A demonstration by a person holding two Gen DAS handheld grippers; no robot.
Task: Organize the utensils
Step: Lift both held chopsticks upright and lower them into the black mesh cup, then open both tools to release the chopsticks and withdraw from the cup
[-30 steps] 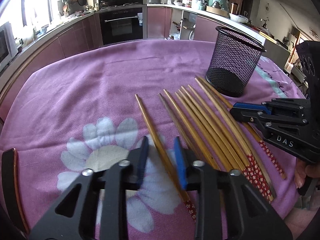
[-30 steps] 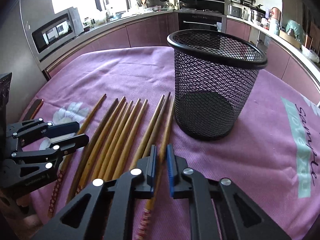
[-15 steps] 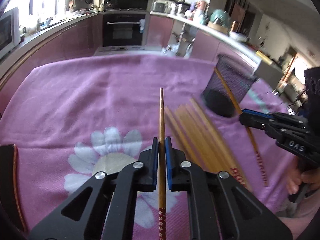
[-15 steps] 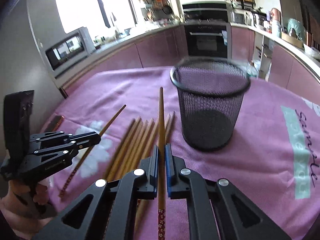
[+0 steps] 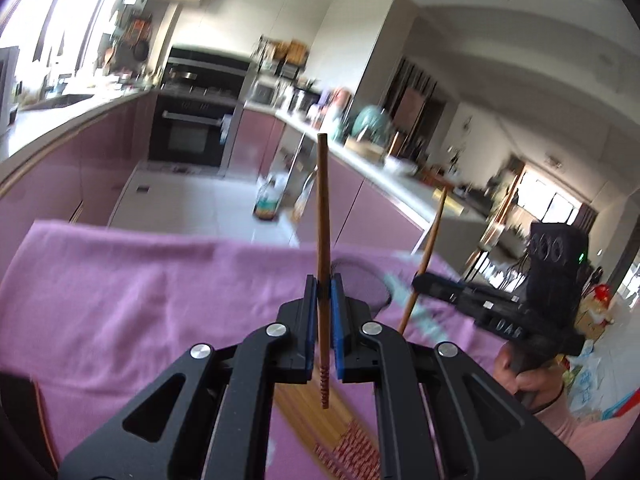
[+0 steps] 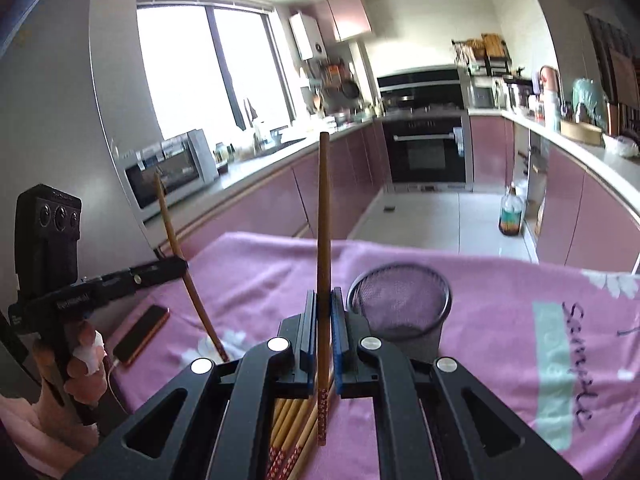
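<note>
My left gripper (image 5: 323, 284) is shut on a brown chopstick (image 5: 322, 200) that points up and forward above the pink cloth. My right gripper (image 6: 323, 298) is shut on a second chopstick (image 6: 323, 208), held the same way. Each gripper shows in the other's view: the right one (image 5: 418, 280) with its chopstick (image 5: 430, 236), the left one (image 6: 182, 266) with its chopstick (image 6: 176, 248). A black mesh cup (image 6: 400, 308) stands on the cloth just right of the right gripper. Several chopsticks (image 6: 292, 420) lie in a row on the cloth below the grippers.
A dark phone (image 6: 140, 334) lies near the left edge of the pink tablecloth (image 6: 500, 300). A person's hand (image 6: 84, 364) grips the left handle. Kitchen counters and an oven (image 6: 426, 152) stand beyond the table's far edge.
Both grippers closed on a chopstick each and lifted them off the cloth. Both have risen and tilted up, so the views now look over the table into the kitchen.
</note>
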